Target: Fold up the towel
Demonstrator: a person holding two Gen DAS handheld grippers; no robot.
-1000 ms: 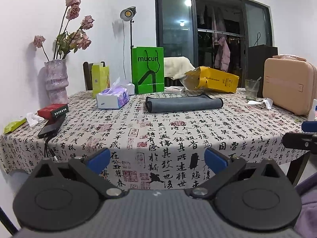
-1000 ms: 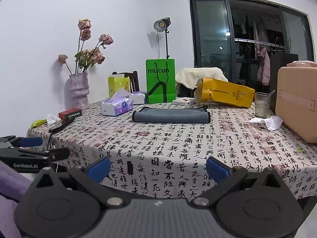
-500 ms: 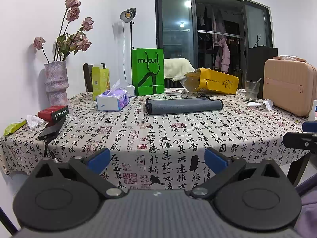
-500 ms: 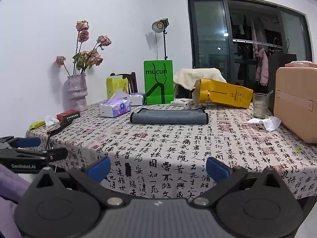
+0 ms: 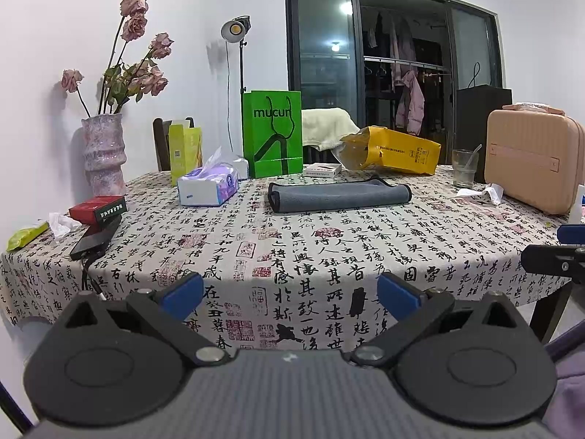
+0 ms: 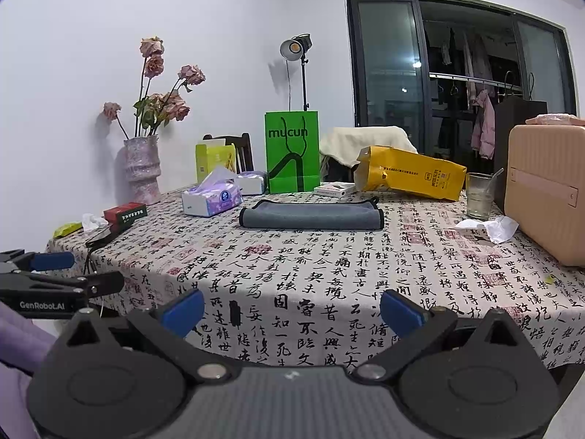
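A grey towel (image 5: 338, 195) lies folded into a long flat strip on the far middle of the table; it also shows in the right wrist view (image 6: 310, 215). My left gripper (image 5: 290, 294) is open and empty, held off the table's near edge, well short of the towel. My right gripper (image 6: 291, 311) is open and empty, also off the near edge. Each gripper shows at the side of the other's view: the right one (image 5: 559, 252) and the left one (image 6: 55, 274).
The table (image 5: 329, 256) wears a calligraphy-print cloth. On it stand a tissue box (image 5: 208, 188), a green bag (image 5: 272, 133), a yellow bag (image 5: 395, 152), a glass (image 5: 464, 168), a pink case (image 5: 533, 161), a vase (image 5: 104, 153), a red box (image 5: 98, 207) and a phone (image 5: 93, 241).
Both views have drifted slightly back and down from the table; the towel lies still and both grippers stay open.
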